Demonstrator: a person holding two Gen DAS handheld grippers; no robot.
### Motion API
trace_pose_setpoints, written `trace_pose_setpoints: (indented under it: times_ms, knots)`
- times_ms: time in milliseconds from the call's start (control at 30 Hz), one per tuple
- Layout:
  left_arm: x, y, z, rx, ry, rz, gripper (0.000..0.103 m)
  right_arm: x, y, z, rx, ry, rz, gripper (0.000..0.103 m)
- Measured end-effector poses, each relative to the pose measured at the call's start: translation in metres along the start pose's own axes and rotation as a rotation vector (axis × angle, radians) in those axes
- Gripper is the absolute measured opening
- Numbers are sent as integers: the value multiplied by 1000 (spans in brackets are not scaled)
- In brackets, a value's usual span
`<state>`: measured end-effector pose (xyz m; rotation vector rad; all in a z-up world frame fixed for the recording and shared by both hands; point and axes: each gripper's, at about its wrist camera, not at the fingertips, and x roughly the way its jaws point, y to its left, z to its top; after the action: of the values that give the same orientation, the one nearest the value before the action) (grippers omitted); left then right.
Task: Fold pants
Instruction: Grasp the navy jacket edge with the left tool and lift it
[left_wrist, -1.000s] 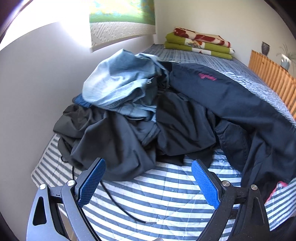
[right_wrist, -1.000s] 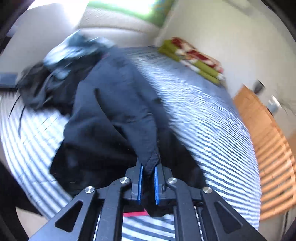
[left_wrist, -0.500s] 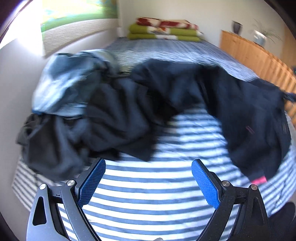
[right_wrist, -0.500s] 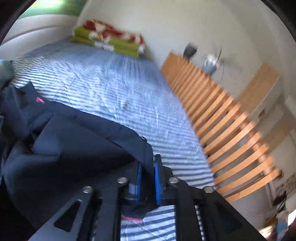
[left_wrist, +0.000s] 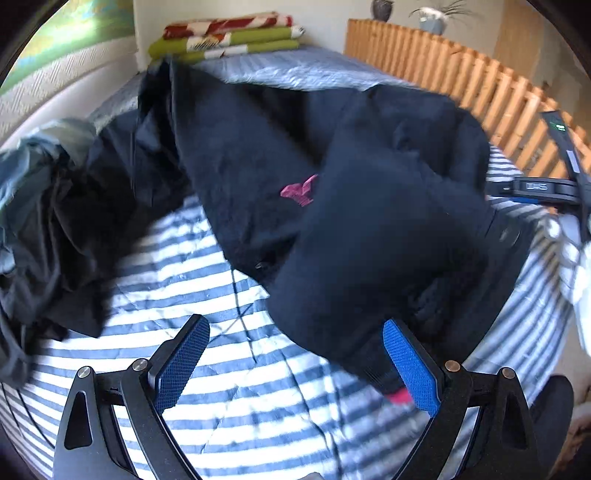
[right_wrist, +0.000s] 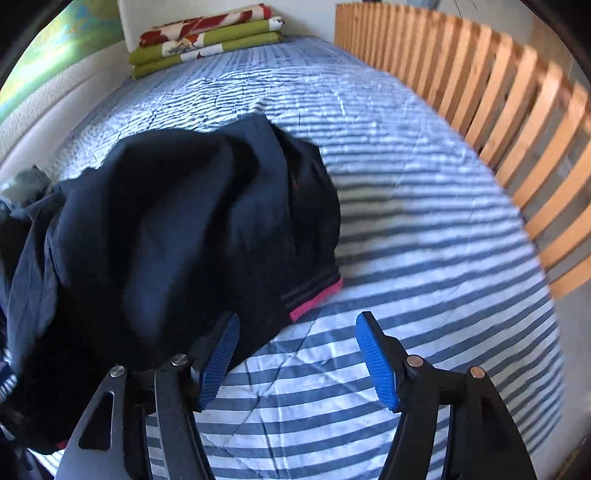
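Navy pants (left_wrist: 369, 229) lie bunched on striped bed (right_wrist: 424, 240), one leg touching clothes pile (left_wrist: 66, 206). Left gripper (left_wrist: 295, 369) and right gripper (right_wrist: 295, 354) both spread, holding nothing. Risk: grabbing doubled layers or pile garment, so fold goes crooked.

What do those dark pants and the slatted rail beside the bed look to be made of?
The dark pants look like thin woven fabric, matte navy, falling in soft folds, with a pink band at one edge; the exact fibre is unclear. The slatted rail looks like light wood, smooth, warm orange-tan slats.
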<state>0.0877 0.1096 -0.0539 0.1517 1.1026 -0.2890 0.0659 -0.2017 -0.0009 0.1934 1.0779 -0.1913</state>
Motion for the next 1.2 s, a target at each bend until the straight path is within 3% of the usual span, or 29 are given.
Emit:
trace_pose_setpoints:
  times_ms: [67, 133, 200, 233, 267, 333, 367, 467, 633, 733, 767, 833, 867, 967, 1100, 1200]
  knots:
    - [14, 10, 1, -34, 23, -3, 97, 8, 5, 4, 16, -6, 33, 62]
    - [25, 21, 4, -106, 52, -68, 96, 16, 13, 11, 23, -17, 53, 62]
    - [31, 27, 9, -175, 67, -170, 82, 23, 26, 21, 22, -25, 92, 62]
    - [36, 25, 12, -181, 85, -200, 67, 27, 30, 24, 17, -29, 104, 62]
    - [38, 21, 15, -172, 96, -212, 45, 30, 39, 28, 10, -33, 113, 62]
    - [37, 4, 20, -118, 82, -189, 34, 34, 48, 33, 5, -31, 124, 38]
    - [34, -4, 23, -87, 65, -186, 25, 36, 54, 35, -4, -8, 156, 4]
    - [22, -20, 27, -46, 39, -223, 10, 22, 67, 40, -46, -43, 101, 0]
    - [-9, -47, 26, 15, -1, -287, 6, -20, 64, 50, -82, -140, 41, 0]
    - [-29, -49, 26, 0, -17, -359, 6, -39, 44, 61, -58, -144, 72, 0]
    - [-33, -48, 26, -11, -21, -382, 6, -40, 34, 63, -47, -115, 93, 4]
    - [-43, -41, 25, -34, -37, -405, 6, -35, 21, 60, -38, -60, 128, 39]
    - [-46, -35, 24, -45, -46, -398, 6, -31, 10, 58, -26, -58, 117, 69]
    - [-47, -15, 18, -91, -41, -370, 6, -21, -10, 49, 10, -58, 49, 73]
    - [-38, 22, 7, -194, 2, -350, 6, 10, -31, 50, 115, -11, 38, 73]
    - [-30, 39, 2, -204, 11, -318, 6, 37, -25, 53, 140, 16, 15, 73]
